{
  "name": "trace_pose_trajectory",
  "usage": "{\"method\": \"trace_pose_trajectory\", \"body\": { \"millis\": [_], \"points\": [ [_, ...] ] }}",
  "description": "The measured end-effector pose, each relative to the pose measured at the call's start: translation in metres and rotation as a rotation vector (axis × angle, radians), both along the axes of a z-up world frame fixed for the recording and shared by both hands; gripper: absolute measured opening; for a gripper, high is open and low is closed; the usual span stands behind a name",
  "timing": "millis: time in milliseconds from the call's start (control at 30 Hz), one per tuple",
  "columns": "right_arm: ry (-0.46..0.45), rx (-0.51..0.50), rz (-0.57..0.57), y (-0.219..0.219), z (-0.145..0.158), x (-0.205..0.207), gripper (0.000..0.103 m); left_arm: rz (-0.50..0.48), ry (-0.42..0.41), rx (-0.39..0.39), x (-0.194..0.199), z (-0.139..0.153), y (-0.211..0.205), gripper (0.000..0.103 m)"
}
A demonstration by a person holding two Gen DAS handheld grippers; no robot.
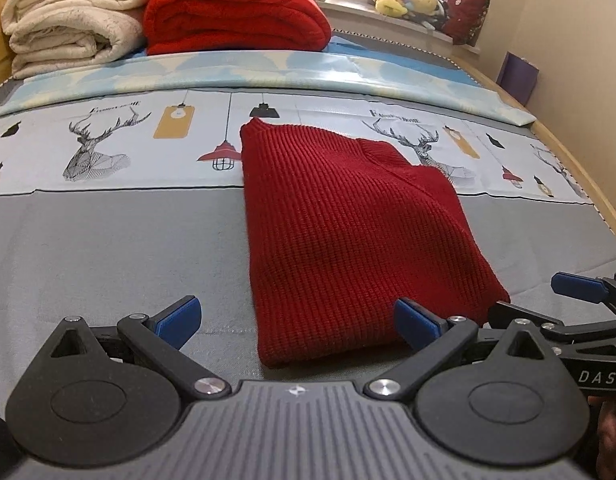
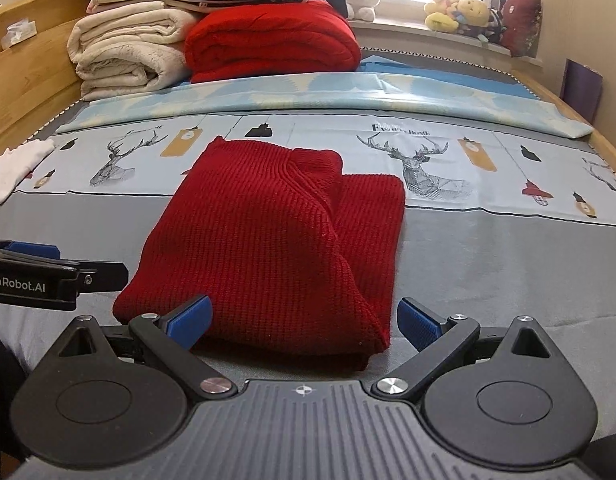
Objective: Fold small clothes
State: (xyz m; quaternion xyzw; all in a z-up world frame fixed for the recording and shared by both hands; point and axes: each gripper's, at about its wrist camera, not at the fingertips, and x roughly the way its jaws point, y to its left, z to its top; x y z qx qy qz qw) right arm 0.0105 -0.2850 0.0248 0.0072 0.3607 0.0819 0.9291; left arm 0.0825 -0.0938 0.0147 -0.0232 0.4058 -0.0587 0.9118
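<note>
A dark red knitted sweater (image 1: 348, 236) lies folded lengthwise on the bed, its collar at the far end. In the right wrist view the same sweater (image 2: 267, 236) shows both sides folded over the middle. My left gripper (image 1: 295, 322) is open, with the near left corner of the sweater's hem between its blue pads (image 1: 179, 318), not clamped. My right gripper (image 2: 303, 322) is open too, and the hem's near right corner lies between its fingers. Each gripper shows at the edge of the other's view.
The bed (image 1: 107, 248) has a grey sheet with a deer-print band. At its far end are folded cream blankets (image 1: 71, 16) and a red blanket (image 1: 235, 12). A small white garment (image 2: 15, 168) lies at the left. Plush toys (image 2: 464, 12) line the windowsill; a wooden rail (image 2: 23, 76) runs along the left.
</note>
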Motion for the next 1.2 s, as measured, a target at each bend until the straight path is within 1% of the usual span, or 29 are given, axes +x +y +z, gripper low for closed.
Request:
{"method": "trace_pose_trajectory", "body": {
  "millis": [400, 1200],
  "points": [
    [-0.004, -0.010, 0.028, 0.0015, -0.0001, -0.0014, 0.099, -0.018, -0.003, 0.002, 0.0017, -0.0012, -0.0051, 0.102],
    [-0.009, -0.027, 0.043, 0.0068, 0.0009, -0.0008, 0.099, -0.045, 0.001, 0.002, 0.0028, -0.0027, -0.0077, 0.102]
  ]
}}
